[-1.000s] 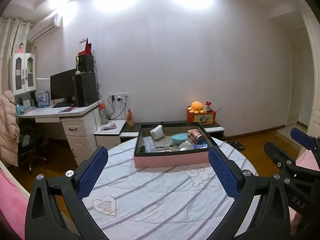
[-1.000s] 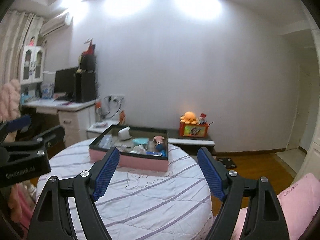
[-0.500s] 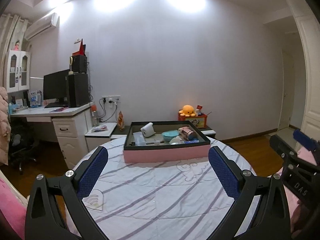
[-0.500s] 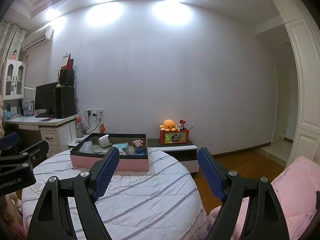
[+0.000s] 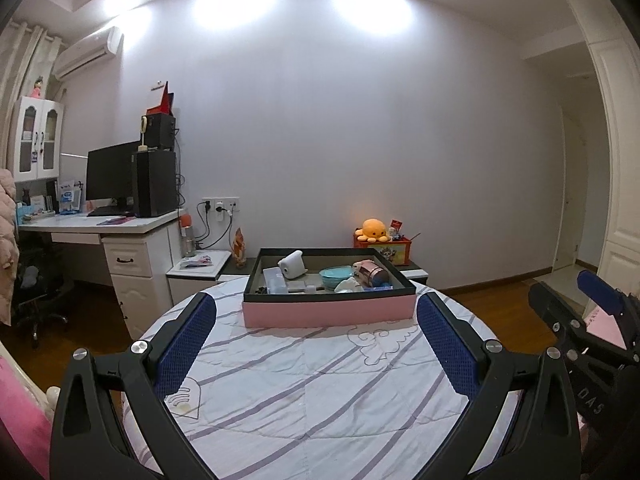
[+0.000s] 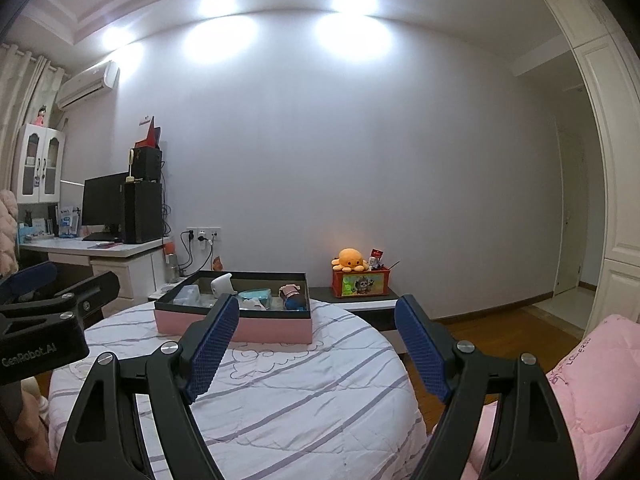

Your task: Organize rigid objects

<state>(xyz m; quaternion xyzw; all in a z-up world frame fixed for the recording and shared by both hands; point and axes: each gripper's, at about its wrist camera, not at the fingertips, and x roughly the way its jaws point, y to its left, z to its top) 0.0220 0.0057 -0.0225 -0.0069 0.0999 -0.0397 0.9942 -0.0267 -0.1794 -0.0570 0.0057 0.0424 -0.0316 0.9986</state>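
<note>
Both the left hand-held gripper [image 5: 316,344] and the right hand-held gripper [image 6: 318,344] gape wide, holding nothing. "GenRobot.AI" marks the left one. The pink box [image 5: 328,312] of objects sits on the tabletop [image 5: 320,392] ahead.

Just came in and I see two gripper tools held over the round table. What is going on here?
A person holds a gripper in each hand, sorting rigid objects. Both the left gripper and right gripper are open and empty, hovering above the striped tablecloth. Ahead sits a pink box holding a white roll-shaped item, a teal bowl and other small items. Nothing is grasped yet.
</note>
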